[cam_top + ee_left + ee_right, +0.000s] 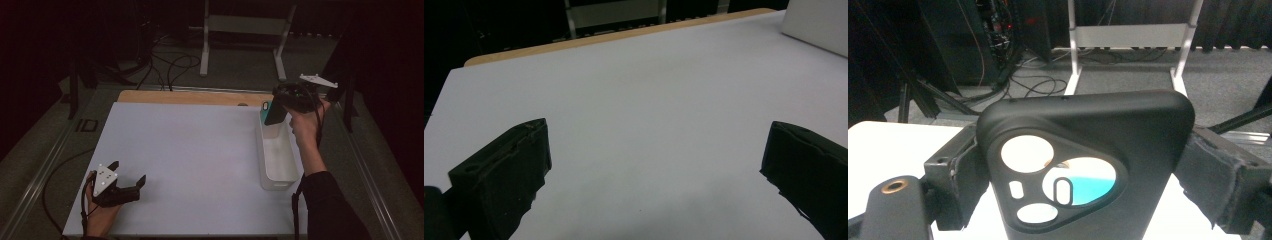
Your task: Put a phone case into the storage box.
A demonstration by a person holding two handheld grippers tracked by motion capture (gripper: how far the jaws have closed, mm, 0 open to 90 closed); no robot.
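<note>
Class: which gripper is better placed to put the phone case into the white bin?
Right. The right gripper already clamps the phone case above the white bin; the left gripper sits open and empty at the table's near-left corner.

Counted: one phone case (1088, 170), black, at 2 o'clock. One white bin (276, 165) at 3 o'clock. Two grippers: left gripper (127, 172) at 7 o'clock, right gripper (280, 102) at 2.

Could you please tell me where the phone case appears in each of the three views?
High view: the phone case is at right, clamped in the right gripper above the far end of the bin.
Left gripper view: not in it.
Right gripper view: centre, between the jaws.
Shared landmark: white table.
</note>
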